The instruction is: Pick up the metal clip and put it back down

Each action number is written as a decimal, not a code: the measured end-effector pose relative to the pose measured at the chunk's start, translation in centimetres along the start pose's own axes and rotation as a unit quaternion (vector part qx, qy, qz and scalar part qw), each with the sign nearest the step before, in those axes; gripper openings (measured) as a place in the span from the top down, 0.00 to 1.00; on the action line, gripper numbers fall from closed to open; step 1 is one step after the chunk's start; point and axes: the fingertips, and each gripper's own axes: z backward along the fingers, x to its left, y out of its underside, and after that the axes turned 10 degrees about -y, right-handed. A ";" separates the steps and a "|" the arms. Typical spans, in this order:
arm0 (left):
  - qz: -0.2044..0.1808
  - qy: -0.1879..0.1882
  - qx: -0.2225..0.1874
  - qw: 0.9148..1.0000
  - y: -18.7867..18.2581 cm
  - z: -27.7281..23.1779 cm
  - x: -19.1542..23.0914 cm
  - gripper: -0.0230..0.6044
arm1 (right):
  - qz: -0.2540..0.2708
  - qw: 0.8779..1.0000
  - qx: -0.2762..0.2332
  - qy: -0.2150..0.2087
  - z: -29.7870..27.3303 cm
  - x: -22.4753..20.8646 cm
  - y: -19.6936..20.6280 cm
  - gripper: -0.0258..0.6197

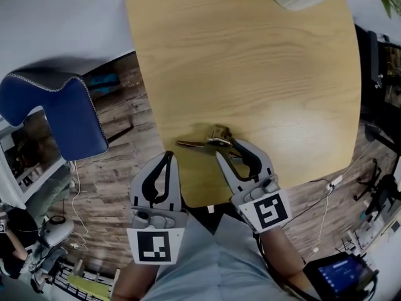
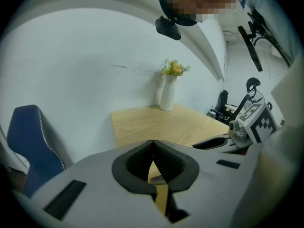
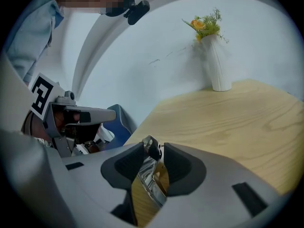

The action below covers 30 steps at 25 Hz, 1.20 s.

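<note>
— Right gripper view: has the right gripper [image 3: 154, 150] got the metal clip [image 3: 152, 182]?
— Clamped on it, lower centre of frame. Lifted off the table [image 1: 250, 74]? Can't tell. Setting down remains. Left gripper [image 2: 153, 144] closed, empty.

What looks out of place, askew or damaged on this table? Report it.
Nothing stands out. The metal clip sits between the right tool's jaws by the table's near edge, the vase stands upright with its flowers, and nothing is spilled or broken. The left tool is shut and empty.
</note>
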 end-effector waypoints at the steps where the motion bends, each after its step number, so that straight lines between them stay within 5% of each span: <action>1: 0.000 0.001 0.002 1.000 0.1 -0.1 0.1 0.93 | 0.004 1.000 0.003 0.000 -0.1 0.0 0.0 0.75; 16: 0.001 -0.001 -0.005 1.000 -0.5 -0.2 0.0 0.93 | 0.028 0.999 0.026 0.004 -0.4 -0.2 0.1 0.79; 30: -0.004 0.007 -0.091 0.996 -7.8 4.7 -3.2 0.93 | 0.069 0.996 -0.033 0.043 4.6 1.1 -6.8 0.87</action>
